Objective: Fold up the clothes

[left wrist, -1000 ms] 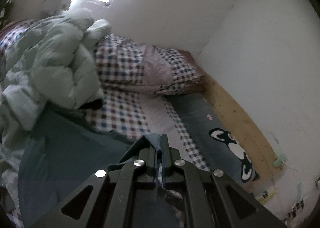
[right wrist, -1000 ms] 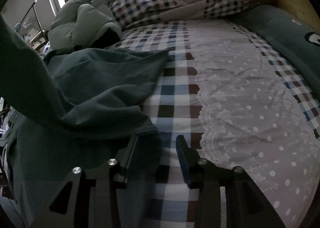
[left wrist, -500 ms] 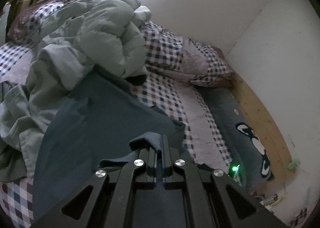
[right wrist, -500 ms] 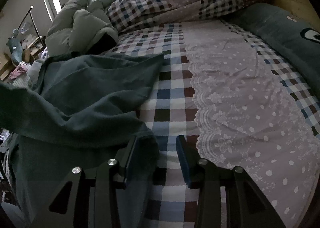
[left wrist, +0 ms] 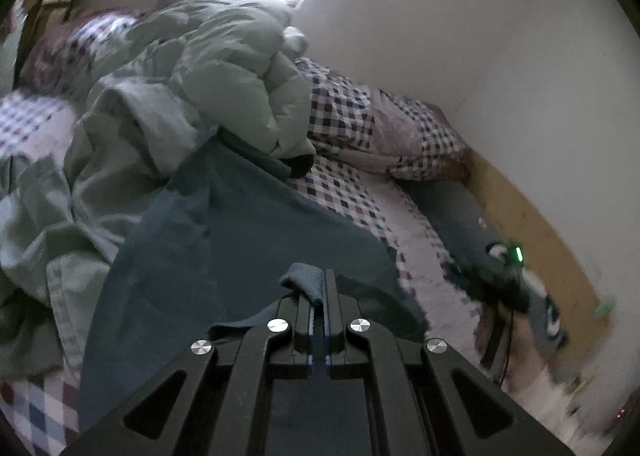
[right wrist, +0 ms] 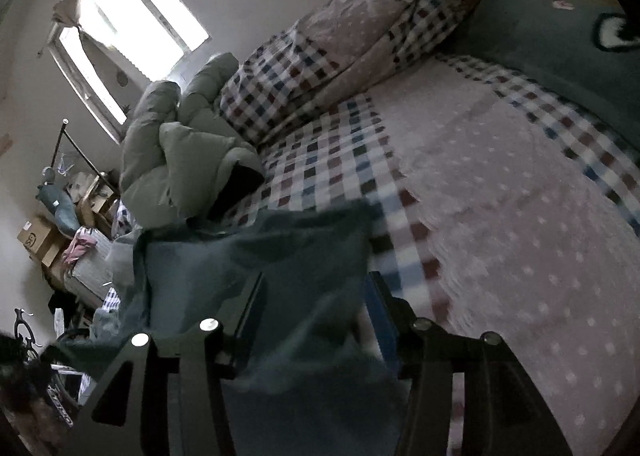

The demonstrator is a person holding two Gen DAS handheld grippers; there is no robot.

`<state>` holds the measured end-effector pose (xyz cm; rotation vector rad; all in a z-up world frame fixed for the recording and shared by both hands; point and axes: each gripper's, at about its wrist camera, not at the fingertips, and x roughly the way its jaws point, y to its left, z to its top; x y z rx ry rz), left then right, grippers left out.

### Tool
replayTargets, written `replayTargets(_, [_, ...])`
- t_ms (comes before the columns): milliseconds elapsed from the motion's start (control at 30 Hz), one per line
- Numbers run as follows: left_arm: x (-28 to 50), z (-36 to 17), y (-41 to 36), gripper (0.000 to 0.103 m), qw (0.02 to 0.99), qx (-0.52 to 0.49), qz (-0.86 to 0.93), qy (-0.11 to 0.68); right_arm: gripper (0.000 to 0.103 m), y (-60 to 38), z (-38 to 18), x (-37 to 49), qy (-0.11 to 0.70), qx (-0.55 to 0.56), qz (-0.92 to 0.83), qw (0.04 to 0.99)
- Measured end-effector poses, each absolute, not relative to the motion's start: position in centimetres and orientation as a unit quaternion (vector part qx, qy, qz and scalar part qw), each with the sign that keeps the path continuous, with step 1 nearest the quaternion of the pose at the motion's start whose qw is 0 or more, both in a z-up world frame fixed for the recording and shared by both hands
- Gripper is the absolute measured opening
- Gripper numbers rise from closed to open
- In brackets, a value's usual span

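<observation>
free: bedsheet [right wrist: 500, 192] R side | blocked: puffy jacket [right wrist: 180, 152] + quilt [right wrist: 340, 36] at far end

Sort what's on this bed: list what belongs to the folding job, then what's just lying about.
In the job: teal garment, left gripper shut on it, right gripper open around it.

Lying about: puffy jacket, checked quilt, cartoon blanket.

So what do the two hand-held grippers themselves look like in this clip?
Both are matte black. The left hand-held gripper has angular linkage arms with triangular cut-outs, four round silver bolts and blue-edged finger pads. The right hand-held gripper has the same black frame and silver bolts, with a blue pad on one finger. No sleeves or hands show.
</observation>
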<state>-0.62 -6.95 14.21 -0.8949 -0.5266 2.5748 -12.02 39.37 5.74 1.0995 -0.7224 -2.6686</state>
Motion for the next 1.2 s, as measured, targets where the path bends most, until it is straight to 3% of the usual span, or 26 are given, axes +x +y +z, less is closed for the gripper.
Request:
replayTargets(133, [-0.9, 13.9, -6.5, 0.002, 0.197, -0.296, 0.923, -0.147, 0.055, 37.1, 4.7, -18.1, -0.198, 0.43, -0.879, 0.053])
replayTargets(567, [-3.2, 10.5, -9.8, 0.001, 0.208, -0.298, 0.903, -0.227, 0.051, 36.2, 0.0, -27.1, -0.177, 0.521, -0.835, -0.02])
replayTargets(800, [-3.8, 10.4, -10.0, 0.002, 0.212, -0.292, 0.907, -0.215, 0.035, 35.5, -0.8, -28.9, -0.128, 0.539, -0.831, -0.041])
replayTargets(833, [-3.9, 10.5, -9.9, 0.002, 0.213, -0.291, 0.909, -0.209, 0.021, 35.5, -1.1, -29.1, -0.122, 0.544, -0.829, -0.046])
replayTargets(867, [-4.0, 10.6, -10.1, 0.002, 0.213, -0.29, 0.91, -0.205, 0.0, 35.6, -1.4, -29.3, -0.117, 0.547, -0.828, -0.05])
replayTargets(1200, [-5.6, 10.6, -12.4, 0.001, 0.19, -0.273, 0.922, -0.199, 0.0, 40.1, 2.2, -28.9, -0.115, 0.485, -0.859, -0.117])
